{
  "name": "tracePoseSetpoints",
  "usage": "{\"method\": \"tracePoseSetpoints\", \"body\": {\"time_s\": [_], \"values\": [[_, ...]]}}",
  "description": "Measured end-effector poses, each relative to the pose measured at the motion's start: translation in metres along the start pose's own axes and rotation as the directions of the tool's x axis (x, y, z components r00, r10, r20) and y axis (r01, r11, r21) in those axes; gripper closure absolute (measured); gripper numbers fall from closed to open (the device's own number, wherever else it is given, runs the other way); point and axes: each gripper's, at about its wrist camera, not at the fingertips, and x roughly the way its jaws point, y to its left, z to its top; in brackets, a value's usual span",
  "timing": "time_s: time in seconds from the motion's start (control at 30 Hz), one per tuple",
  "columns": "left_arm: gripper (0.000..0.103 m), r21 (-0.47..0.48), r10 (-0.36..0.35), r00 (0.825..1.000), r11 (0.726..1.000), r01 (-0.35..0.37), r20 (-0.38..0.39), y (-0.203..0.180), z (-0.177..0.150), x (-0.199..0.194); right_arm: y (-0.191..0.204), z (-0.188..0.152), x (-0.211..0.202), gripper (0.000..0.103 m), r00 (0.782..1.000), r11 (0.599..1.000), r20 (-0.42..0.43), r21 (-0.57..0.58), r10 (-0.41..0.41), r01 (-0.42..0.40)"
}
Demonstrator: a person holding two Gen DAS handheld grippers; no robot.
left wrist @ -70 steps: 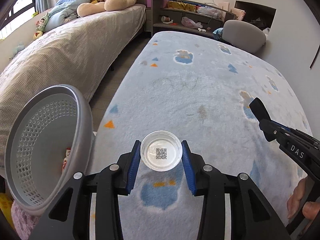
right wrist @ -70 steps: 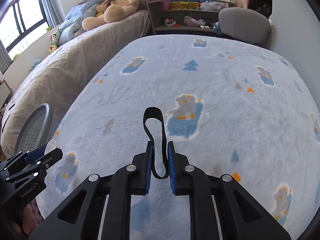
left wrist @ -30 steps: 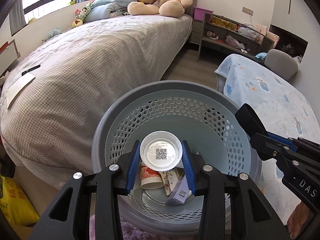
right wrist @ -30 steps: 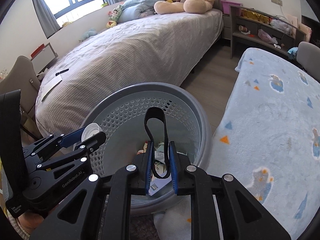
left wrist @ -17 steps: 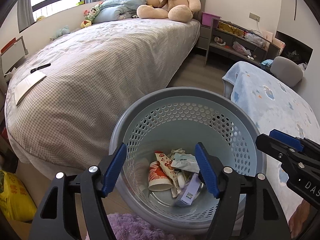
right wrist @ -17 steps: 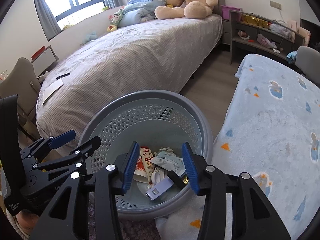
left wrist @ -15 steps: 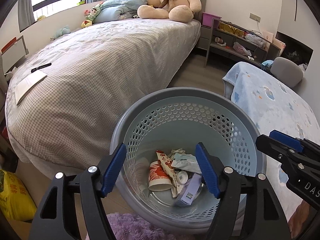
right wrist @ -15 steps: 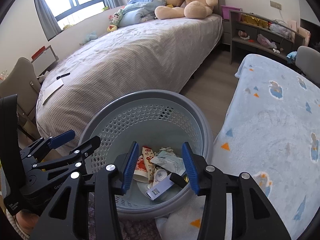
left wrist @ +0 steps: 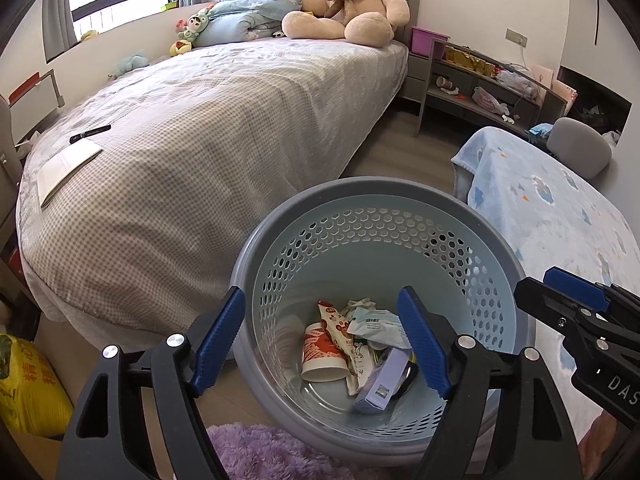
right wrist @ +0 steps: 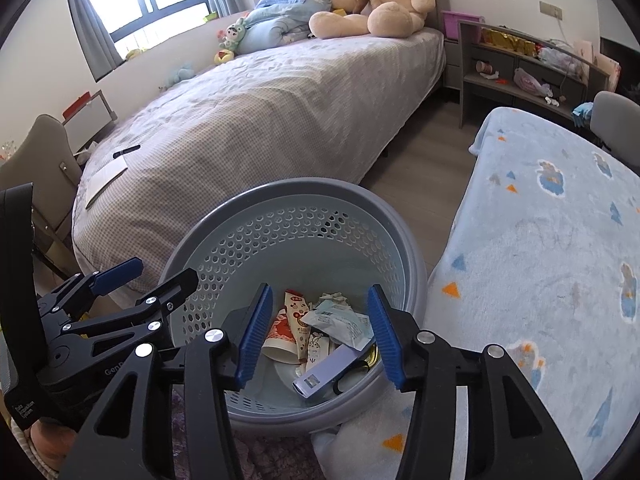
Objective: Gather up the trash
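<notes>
A grey perforated basket [left wrist: 360, 188] stands on the floor below both grippers. In it lie a paper cup [left wrist: 322, 354], wrappers [left wrist: 376, 326], a purple box [left wrist: 380, 384], a black strap [right wrist: 352, 374] and a clear lid [left wrist: 289, 338] leaning left of the cup. My left gripper [left wrist: 320, 300] hangs over the basket, its jaws opening with nothing between them. My right gripper [right wrist: 319, 296] hangs over it too, jaws opening and empty. Each gripper shows in the other's view: the right gripper [left wrist: 560, 292] at the right edge, the left gripper [right wrist: 156, 276] at the lower left.
A bed [left wrist: 200, 120] with a teddy bear [left wrist: 348, 4] runs along the left. A surface under a blue blanket [left wrist: 560, 208] borders the basket on the right. A purple rug [left wrist: 260, 452] and yellow bag [left wrist: 28, 392] lie near. Shelves [left wrist: 480, 80] stand behind.
Both grippers came from the blue blanket to above the basket, then opened. The clear lid left the left gripper and the black strap left the right; both now lie in the basket.
</notes>
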Motion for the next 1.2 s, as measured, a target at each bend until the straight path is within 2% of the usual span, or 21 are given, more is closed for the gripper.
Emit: {"method": "tracePoseSetpoints", "body": {"time_s": [0.1, 0.3, 1.2], "values": [[0.026, -0.002, 0.006, 1.000, 1.000, -0.006, 0.000, 0.0004, 0.0006, -0.0001, -0.0002, 0.0000, -0.0001, 0.047, 1.000, 1.000, 0.002, 0.001, 0.001, -0.001], [0.024, -0.008, 0.010, 1.000, 1.000, -0.010, 0.004, 0.0021, 0.0023, -0.0030, -0.0010, -0.0008, -0.0018, 0.043, 1.000, 1.000, 0.009, 0.001, 0.001, -0.001], [0.018, 0.002, 0.043, 0.999, 0.999, -0.043, 0.003, -0.0009, 0.0052, -0.0061, -0.0034, -0.0010, -0.0067, 0.034, 1.000, 1.000, 0.015, 0.009, 0.004, -0.004]]}}
